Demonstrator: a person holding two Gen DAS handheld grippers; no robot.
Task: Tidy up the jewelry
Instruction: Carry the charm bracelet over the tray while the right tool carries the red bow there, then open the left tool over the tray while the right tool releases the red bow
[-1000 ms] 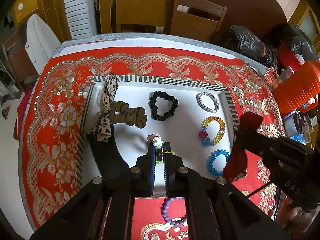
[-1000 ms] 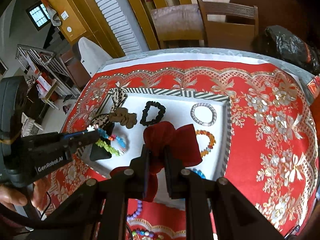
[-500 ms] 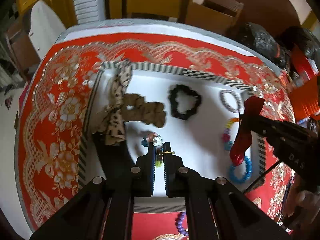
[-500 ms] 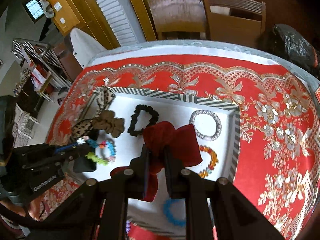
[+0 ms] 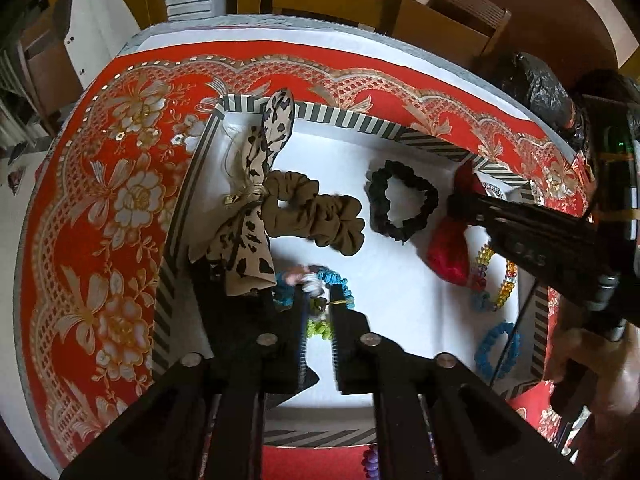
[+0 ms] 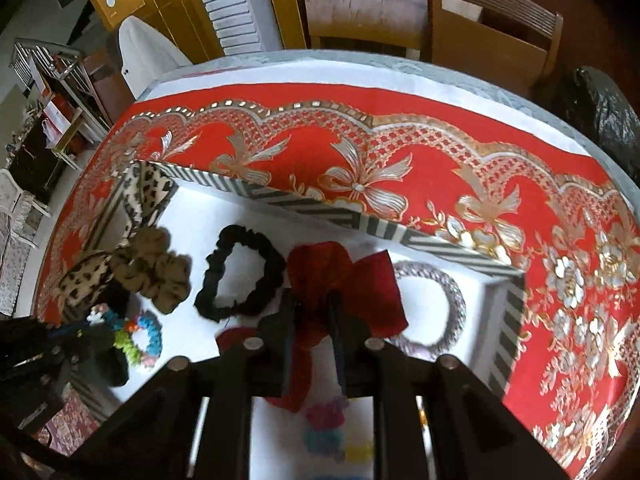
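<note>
A white tray with a striped rim lies on the red cloth. My left gripper is shut on a multicoloured scrunchie bracelet, low over the tray's near left part. My right gripper is shut on a red bow, held over the tray's middle right. In the tray lie a leopard-print bow, a brown scrunchie, a black scrunchie, a silver bangle, a rainbow bead bracelet and a blue bracelet.
A purple bead bracelet lies on the cloth near the tray's front edge. Black bags sit at the table's far right. Wooden chairs stand behind the table. A black item lies in the tray's near left corner.
Both grippers have moved forward and lower over the tray. The left one carried the multicoloured bracelet toward the leopard bow; the right one brought the red bow down beside the black scrunchie.
</note>
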